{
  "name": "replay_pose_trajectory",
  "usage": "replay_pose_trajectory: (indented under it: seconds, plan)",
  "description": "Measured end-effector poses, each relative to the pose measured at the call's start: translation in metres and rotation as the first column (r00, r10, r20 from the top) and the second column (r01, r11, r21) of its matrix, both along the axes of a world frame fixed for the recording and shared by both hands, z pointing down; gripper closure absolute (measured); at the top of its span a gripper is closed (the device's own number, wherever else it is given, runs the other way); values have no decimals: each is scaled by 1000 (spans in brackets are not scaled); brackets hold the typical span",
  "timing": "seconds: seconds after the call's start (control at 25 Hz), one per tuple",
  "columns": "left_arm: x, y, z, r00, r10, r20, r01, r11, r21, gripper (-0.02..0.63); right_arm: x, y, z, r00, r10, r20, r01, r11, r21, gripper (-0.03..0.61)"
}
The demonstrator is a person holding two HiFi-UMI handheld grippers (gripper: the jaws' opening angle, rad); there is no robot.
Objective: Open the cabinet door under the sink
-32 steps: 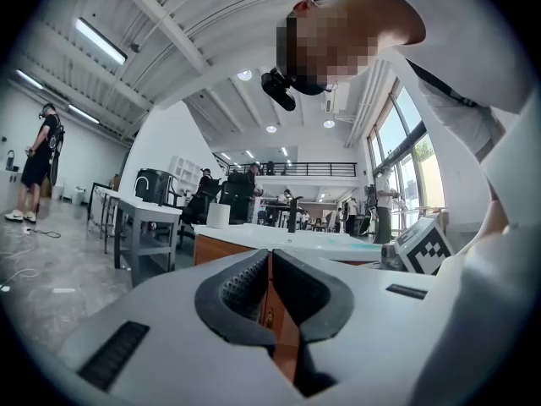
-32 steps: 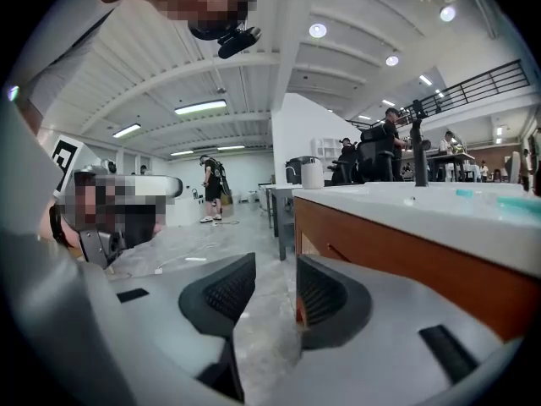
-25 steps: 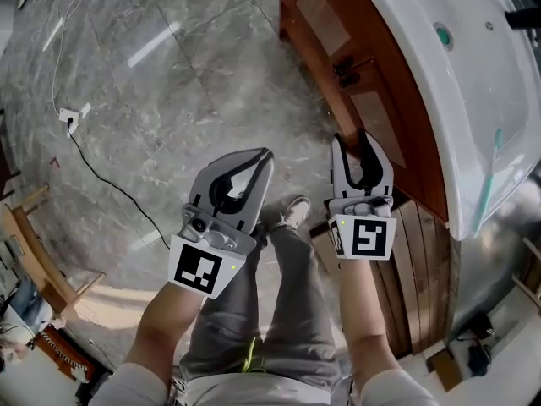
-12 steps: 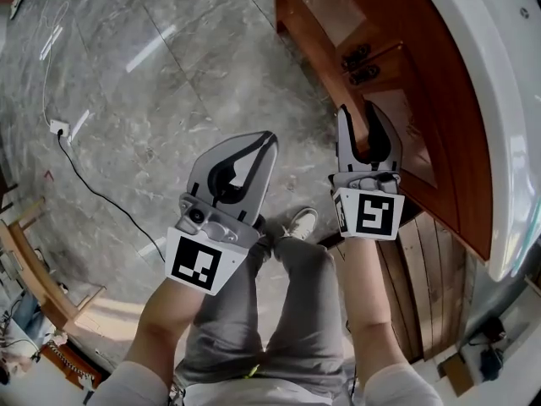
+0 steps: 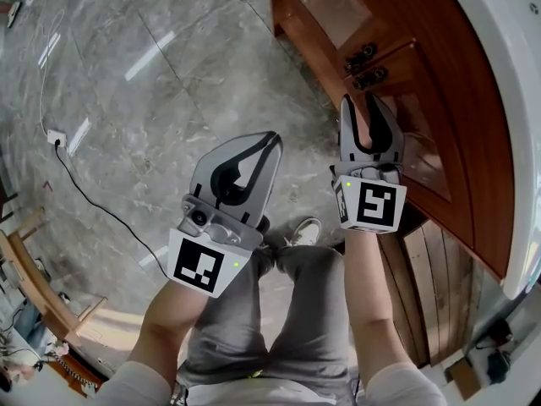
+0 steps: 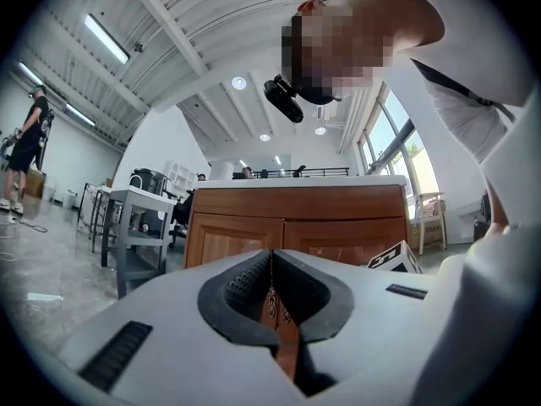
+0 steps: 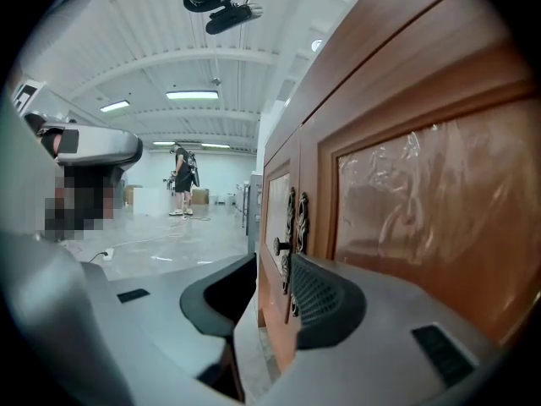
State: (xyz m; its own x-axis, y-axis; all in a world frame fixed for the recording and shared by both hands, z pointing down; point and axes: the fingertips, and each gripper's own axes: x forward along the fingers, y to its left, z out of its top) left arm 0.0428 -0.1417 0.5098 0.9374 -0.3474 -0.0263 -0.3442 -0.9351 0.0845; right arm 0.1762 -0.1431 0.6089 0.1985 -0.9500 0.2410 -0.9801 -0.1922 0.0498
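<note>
The right tool (image 5: 362,112), jaws apart, sits close beside the wooden cabinet door (image 5: 427,159), with the door's dark knob (image 5: 370,78) just ahead of its tips. The left tool (image 5: 272,139), jaws together and empty, hangs over the marble floor (image 5: 169,100), apart from the door.

The floor (image 5: 169,83) is polished grey stone in large tiles, with pale streaks of ceiling light mirrored in it. The wooden cabinet (image 5: 406,74) stands directly on it. Well out from the cabinet front, a white power socket (image 5: 56,137) lies on the tiles, and a black cable (image 5: 101,205) runs from it back toward the person. A pale shoe (image 5: 306,231) is planted on the stone near the cabinet's front. Beside the cabinet's near end the stone gives way to slatted wooden boards (image 5: 427,286). Far from the cabinet, a light wooden frame (image 5: 34,282) rests on the tiles.
</note>
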Motion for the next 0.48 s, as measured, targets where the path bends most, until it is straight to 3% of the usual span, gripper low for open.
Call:
replay_pose_trajectory:
  seconds: [0.28, 0.48]
  plan:
    - [0, -11, 12, 1000, -7, -7, 7, 1000, 8, 598, 9, -12, 8, 999, 37, -10, -37, 999, 10, 443]
    - [-1, -16, 19, 1000, -14, -10, 14, 1000, 6, 598, 15, -13, 9, 997, 63, -32, -63, 998, 24, 502]
